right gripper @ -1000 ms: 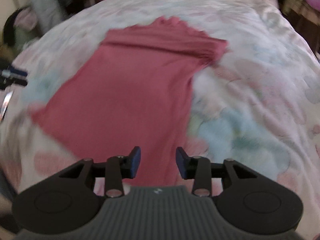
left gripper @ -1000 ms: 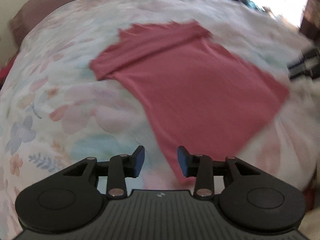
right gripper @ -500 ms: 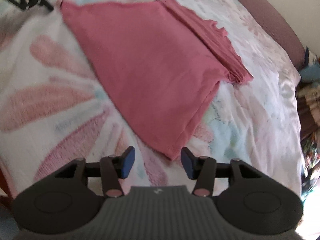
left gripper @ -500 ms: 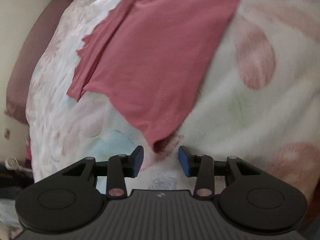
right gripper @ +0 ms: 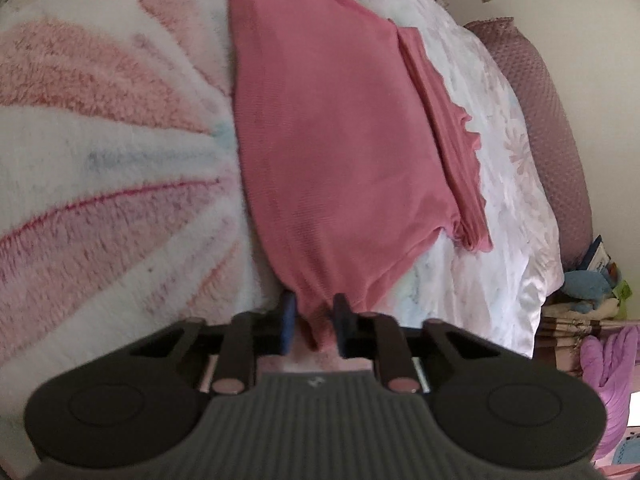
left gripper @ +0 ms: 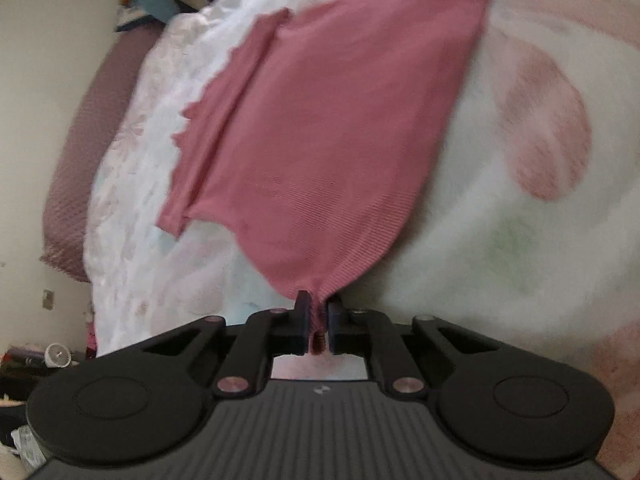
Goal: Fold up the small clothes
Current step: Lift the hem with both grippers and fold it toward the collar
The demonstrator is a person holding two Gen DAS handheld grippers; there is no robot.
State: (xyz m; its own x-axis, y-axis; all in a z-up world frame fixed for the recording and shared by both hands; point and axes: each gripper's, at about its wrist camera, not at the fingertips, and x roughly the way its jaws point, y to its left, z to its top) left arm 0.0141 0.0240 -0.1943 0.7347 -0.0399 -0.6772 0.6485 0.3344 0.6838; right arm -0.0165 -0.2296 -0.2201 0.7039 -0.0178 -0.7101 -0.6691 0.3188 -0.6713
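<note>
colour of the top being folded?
Plain pink top, fine ribbed knit, no print. Clearest in the right wrist view.

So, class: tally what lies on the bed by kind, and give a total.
Pink tops: 1
Fleece blankets: 1
White floral sheets: 1
Mauve pillows: 1
Total: 4

Left gripper [left gripper: 318, 316]: angled downward, jaws have just been closing — blue pads now pinch a gathered corner of the pink garment [left gripper: 340, 140]. Right gripper [right gripper: 314, 322]: angled downward likewise, jaws have just been closing on another corner of that garment — cloth bunched between the pads.
</note>
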